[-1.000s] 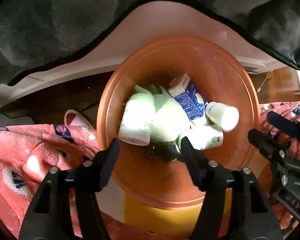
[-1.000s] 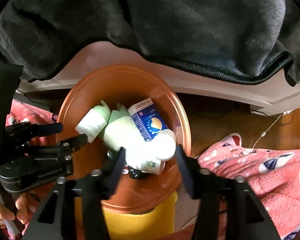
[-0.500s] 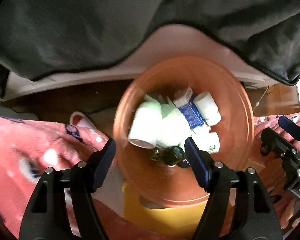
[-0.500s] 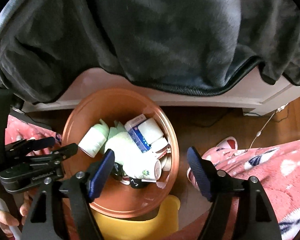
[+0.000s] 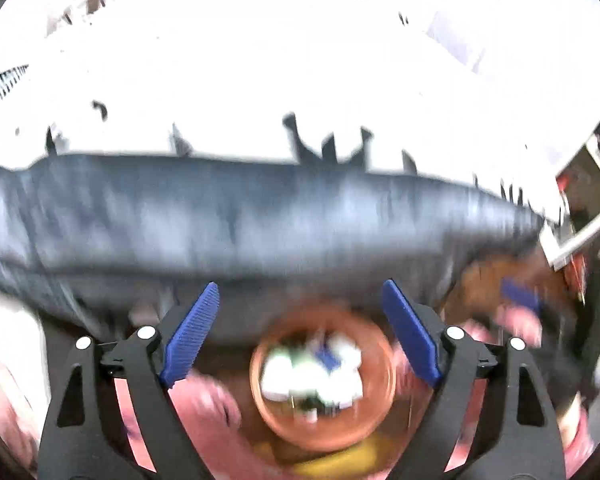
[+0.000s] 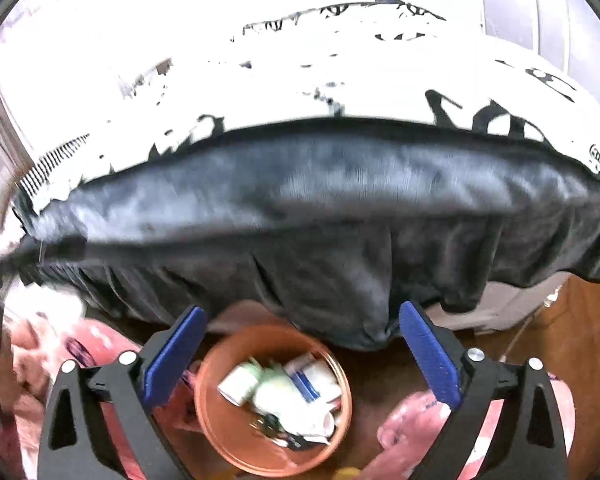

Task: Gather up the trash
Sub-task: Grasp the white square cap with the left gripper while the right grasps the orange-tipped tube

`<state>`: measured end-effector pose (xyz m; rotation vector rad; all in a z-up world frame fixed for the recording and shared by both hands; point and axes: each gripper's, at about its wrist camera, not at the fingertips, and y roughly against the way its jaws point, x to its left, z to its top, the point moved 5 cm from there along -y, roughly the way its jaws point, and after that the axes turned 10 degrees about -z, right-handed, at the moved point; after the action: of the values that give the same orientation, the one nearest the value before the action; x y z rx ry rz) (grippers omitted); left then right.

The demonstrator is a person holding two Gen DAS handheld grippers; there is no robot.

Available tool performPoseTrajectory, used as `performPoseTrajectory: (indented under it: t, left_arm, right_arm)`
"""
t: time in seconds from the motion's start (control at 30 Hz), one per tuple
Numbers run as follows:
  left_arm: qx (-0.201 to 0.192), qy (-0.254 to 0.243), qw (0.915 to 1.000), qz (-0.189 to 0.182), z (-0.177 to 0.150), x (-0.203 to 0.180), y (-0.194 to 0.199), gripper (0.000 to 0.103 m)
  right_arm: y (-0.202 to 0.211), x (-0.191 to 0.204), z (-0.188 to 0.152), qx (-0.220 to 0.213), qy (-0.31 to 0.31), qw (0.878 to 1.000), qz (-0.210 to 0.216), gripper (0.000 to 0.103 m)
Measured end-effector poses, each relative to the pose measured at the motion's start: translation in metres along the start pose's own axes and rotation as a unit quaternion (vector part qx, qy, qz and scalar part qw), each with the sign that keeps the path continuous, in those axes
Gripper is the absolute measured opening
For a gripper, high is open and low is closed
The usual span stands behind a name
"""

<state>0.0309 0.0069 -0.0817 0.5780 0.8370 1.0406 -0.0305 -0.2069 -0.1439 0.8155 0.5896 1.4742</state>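
Both hand-held grippers rose; orange bin [image 6: 220,432] (trash inside) looks smaller.

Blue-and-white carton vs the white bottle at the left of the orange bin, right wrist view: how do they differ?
The carton is boxy with blue print; the white bottle is round and plain. The carton sits toward the middle of the pile; the bottle lies at its left edge, blurred. Both lie tilted inside the orange bin, untouched by the open right tongs.

Both wrist views look down from above, past their own fingers, onto the floor. They share the orange bin [image 5: 384,408] [image 6: 216,424] and the dark blanket [image 5: 260,220] [image 6: 340,200], the left view heavily blurred.
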Motion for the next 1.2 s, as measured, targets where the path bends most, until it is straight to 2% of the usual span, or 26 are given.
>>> performPoseTrajectory:
  t: [0.17,0.27,0.33,0.47,0.53,0.63,0.67,0.77,0.83,0.93,1.0,1.2]
  left_arm:
    - [-0.047,0.013,0.9988,-0.004,0.099,0.008,-0.020,0.083]
    - [-0.074,-0.004,0.9967,0.031,0.156,0.012,-0.050,0.083]
    - [-0.067,-0.014,0.9961,0.057,0.194,0.015,-0.084,0.083]
    - [-0.047,0.003,0.9949,0.089,0.248,0.030,-0.133,0.083]
    - [-0.033,0.005,0.9953,0.091,0.271,0.032,-0.161,0.083]
    - [-0.022,-0.001,0.9936,0.111,0.293,0.035,-0.190,0.083]
    - [-0.019,0.003,0.9938,0.109,0.297,0.036,-0.196,0.080]
    - [-0.003,0.016,0.9936,0.112,0.307,0.042,-0.218,0.053]
    - [0.004,0.025,0.9940,0.106,0.310,0.047,-0.227,0.052]
    - [0.002,0.019,0.9947,0.101,0.313,0.051,-0.230,0.043]
    - [0.000,0.014,0.9954,0.095,0.315,0.052,-0.227,0.032]
    - [-0.019,0.009,0.9987,0.045,0.309,0.053,-0.198,0.032]
  right_arm:
    - [0.001,0.002,0.006,-0.005,0.002,1.000,0.017,0.097]
    - [-0.003,0.003,0.010,0.005,0.007,1.000,0.022,0.097]
    - [-0.004,0.001,0.013,0.004,0.005,1.000,0.025,0.097]
    - [-0.004,-0.010,0.029,-0.004,-0.006,1.000,0.031,0.097]
    - [-0.006,-0.014,0.036,-0.005,-0.008,0.999,0.035,0.097]
    - [-0.013,-0.016,0.042,-0.001,-0.003,0.999,0.036,0.097]
    - [-0.015,-0.016,0.044,0.001,-0.003,0.999,0.036,0.097]
    - [-0.023,-0.019,0.047,0.007,-0.003,0.999,0.039,0.097]
    - [-0.027,-0.021,0.048,0.009,-0.004,0.999,0.037,0.097]
    - [-0.034,-0.024,0.047,0.017,-0.006,0.999,0.034,0.097]
    - [-0.038,-0.023,0.046,0.023,-0.007,0.999,0.035,0.097]
    - [-0.028,-0.016,0.056,0.008,0.005,0.999,0.035,0.097]
